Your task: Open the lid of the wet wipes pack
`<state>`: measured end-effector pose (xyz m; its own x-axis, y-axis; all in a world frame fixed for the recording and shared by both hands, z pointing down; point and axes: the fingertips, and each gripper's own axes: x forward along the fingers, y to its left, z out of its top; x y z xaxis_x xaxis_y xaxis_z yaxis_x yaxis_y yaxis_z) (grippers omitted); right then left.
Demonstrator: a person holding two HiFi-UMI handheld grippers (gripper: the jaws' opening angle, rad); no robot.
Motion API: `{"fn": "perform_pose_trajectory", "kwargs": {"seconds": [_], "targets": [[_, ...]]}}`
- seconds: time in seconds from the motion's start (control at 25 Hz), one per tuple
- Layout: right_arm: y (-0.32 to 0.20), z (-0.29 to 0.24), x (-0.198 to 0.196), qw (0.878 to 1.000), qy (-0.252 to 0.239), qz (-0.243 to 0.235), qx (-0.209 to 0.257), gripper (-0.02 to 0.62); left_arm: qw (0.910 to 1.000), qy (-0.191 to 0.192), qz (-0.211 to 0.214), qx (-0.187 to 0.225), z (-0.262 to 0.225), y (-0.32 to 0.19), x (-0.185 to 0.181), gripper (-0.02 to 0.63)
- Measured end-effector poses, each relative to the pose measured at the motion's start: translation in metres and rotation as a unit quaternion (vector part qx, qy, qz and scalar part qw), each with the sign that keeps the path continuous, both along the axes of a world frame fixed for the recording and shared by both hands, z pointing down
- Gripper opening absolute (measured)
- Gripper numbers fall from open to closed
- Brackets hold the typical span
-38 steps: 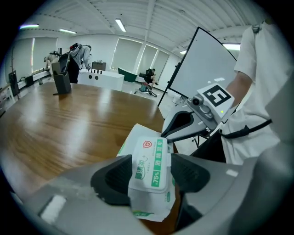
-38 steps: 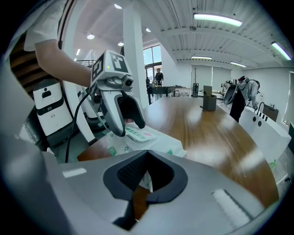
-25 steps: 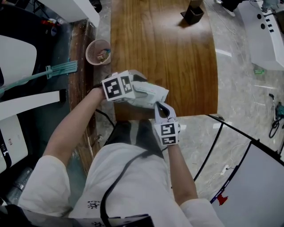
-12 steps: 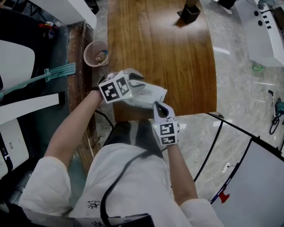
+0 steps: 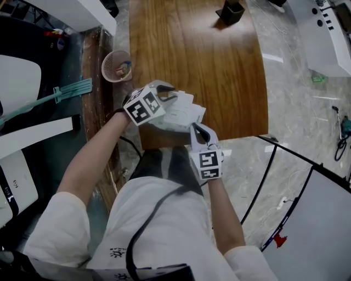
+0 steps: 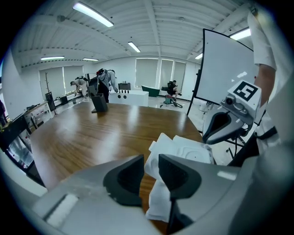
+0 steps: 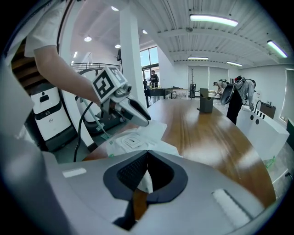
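1. Far left in the head view, a round pinkish mesh basket (image 5: 115, 65) sits just off the table's left edge. Neither gripper view shows it.
2. Next is the left gripper (image 6: 150, 169), smooth grey plastic with dark ribbed pads. Its jaws have just been closing, and the narrow gap between them is packed with the left end of the wet wipes pack (image 5: 184, 114), so it's clamped on that.
3. The pack is a flat, soft white pouch of crinkly film. It hangs between the two grippers, just above the near edge of the glossy wooden table (image 5: 208, 60). Its long axis runs left to right, with the right end a bit nearer the person, and its top face is up.
4. The left gripper view shows a moulded oval outline on that top face. The right gripper view shows a small printed label there instead. From the head view it's just a white slab, and I can't tell if the lid is lifted.
5. The right gripper (image 7: 146, 172) has its jaws pressed together on a thin white corner of the pack.
6. At the table's far end stands a small black boxy holder (image 5: 230, 11).
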<state>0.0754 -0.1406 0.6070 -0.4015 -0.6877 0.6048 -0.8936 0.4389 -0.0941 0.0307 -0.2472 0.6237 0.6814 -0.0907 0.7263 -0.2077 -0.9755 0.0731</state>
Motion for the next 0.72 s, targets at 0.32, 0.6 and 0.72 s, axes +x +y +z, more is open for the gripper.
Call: {"fn": "perform_pose_trajectory", "kwargs": {"seconds": [0.32,0.6,0.72], "targets": [[-0.002,-0.031,0.012,0.999,-0.016,0.025,0.028,0.008,0.9996,-0.017,-0.015,-0.019,0.018,-0.004,0.0,0.121],[0.002,-0.04,0.015,0.998,-0.025,0.037,0.035,0.008,0.9997,-0.016,-0.019,-0.003,0.012,-0.007,-0.002,0.141],[0.004,-0.041,0.013,0.998,-0.024,0.035,0.037,0.008,0.9997,-0.01,-0.023,0.003,0.005,-0.006,-0.003,0.152]]}}
